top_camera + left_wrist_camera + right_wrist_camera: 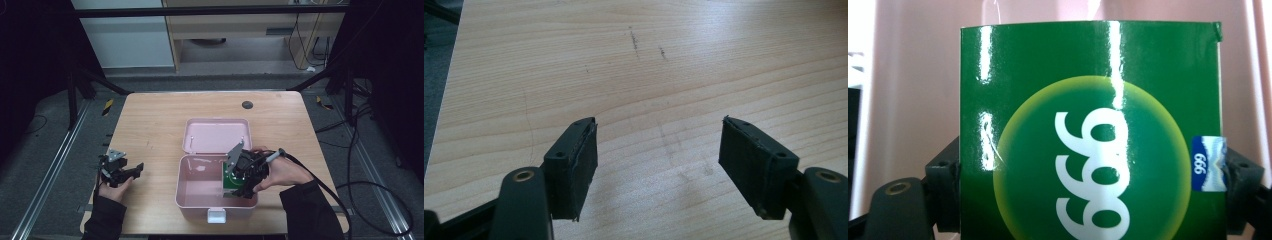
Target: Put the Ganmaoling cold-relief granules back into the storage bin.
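In the high view, a pink box [197, 187] sat open at lower centre of a wooden table [150, 125], its lid [216, 134] laid back toward the top of the frame. The right gripper [243, 192] reached into the box's right half, holding a green packet [231, 182] upright; the right gripper view showed its fingers [940, 187] pressed against the packet's two side edges, pink wall behind. Whether the packet's lower edge already touched the box floor was hard to judge from above. To finish well, the hand would likely need to lower straight down, keep the packet clear of the right wall, and let go only once it rested. At lower left, the left gripper [127, 172] lay low over bare wood, jaws wide apart and empty, well away from the box.
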Demonstrator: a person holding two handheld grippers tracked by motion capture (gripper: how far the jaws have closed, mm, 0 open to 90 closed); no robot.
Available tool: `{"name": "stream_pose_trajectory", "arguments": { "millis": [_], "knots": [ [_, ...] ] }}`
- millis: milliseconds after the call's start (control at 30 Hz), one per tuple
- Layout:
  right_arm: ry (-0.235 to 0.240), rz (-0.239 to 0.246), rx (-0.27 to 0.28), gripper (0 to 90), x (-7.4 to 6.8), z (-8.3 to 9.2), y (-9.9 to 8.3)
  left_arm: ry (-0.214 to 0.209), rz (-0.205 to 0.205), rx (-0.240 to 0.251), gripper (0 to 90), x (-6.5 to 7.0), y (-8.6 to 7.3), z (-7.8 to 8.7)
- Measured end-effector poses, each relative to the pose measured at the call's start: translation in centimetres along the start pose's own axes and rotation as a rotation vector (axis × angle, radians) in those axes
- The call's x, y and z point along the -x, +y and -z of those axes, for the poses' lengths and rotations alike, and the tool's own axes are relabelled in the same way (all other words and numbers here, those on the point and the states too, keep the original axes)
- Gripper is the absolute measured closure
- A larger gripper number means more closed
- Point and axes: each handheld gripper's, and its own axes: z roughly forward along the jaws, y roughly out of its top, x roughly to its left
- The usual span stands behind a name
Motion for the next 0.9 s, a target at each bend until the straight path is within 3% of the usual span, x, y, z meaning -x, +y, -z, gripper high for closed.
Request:
{"name": "stream_pose_trajectory", "arguments": {
  "millis": [333,667,900],
  "knots": [
    [0.007,0.006,-0.024,15.2,0.0,-1.0,-0.1,0.0,0.0,-0.001,30.9,0.0,0.0,0.0],
    [-0.002,0.013,-0.083,14.1,0.0,-1.9,-0.2,-0.001,-0.001,-0.001,30.9,0.0,0.0,0.0],
    [-0.007,0.006,-0.076,12.0,0.1,-1.8,-0.1,-0.002,-0.002,-0.002,30.8,0.0,0.0,0.0]
  ]
}}
